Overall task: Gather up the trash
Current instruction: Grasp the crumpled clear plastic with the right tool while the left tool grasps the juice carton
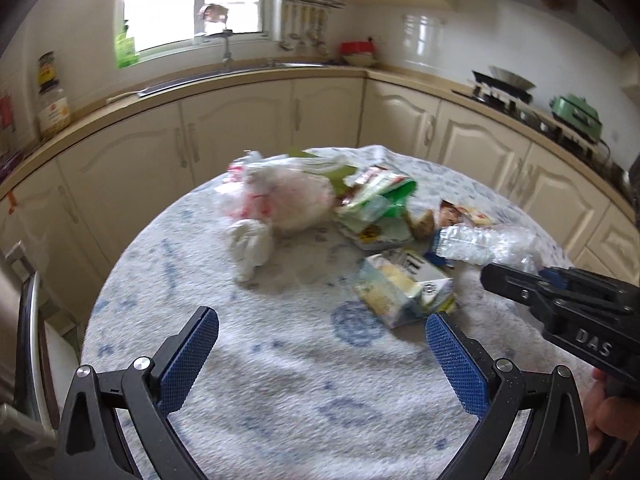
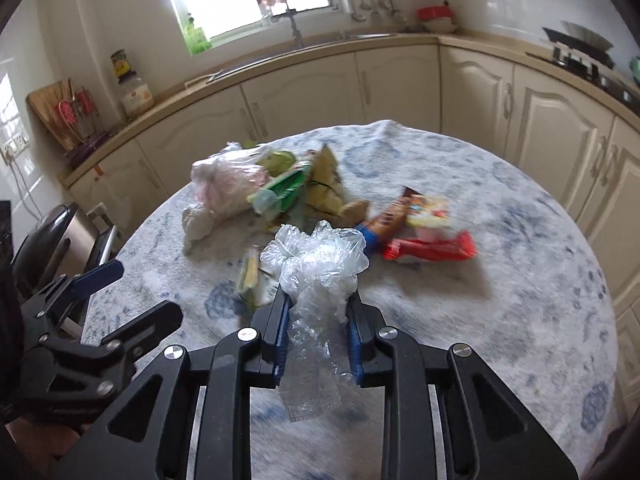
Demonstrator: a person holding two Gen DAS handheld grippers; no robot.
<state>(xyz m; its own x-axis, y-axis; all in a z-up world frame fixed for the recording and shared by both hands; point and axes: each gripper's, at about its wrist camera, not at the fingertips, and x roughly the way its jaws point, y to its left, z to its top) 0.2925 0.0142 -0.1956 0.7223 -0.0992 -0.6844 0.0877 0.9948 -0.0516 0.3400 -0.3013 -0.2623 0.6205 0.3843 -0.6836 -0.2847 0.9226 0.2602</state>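
Observation:
Trash lies on a round table with a blue-patterned white cloth. My right gripper is shut on a crumpled clear plastic wrap and holds it above the cloth; the wrap also shows in the left wrist view. My left gripper is open and empty over the near part of the table, with a flattened yellow-green carton just beyond its right finger. Further back lie a white plastic bag, a white tissue wad and green wrappers. A red wrapper lies to the right.
Cream kitchen cabinets curve behind the table, with a sink and tap under the window and a stove at right. A black-lidded bin stands left of the table. A yellow snack packet lies near the red wrapper.

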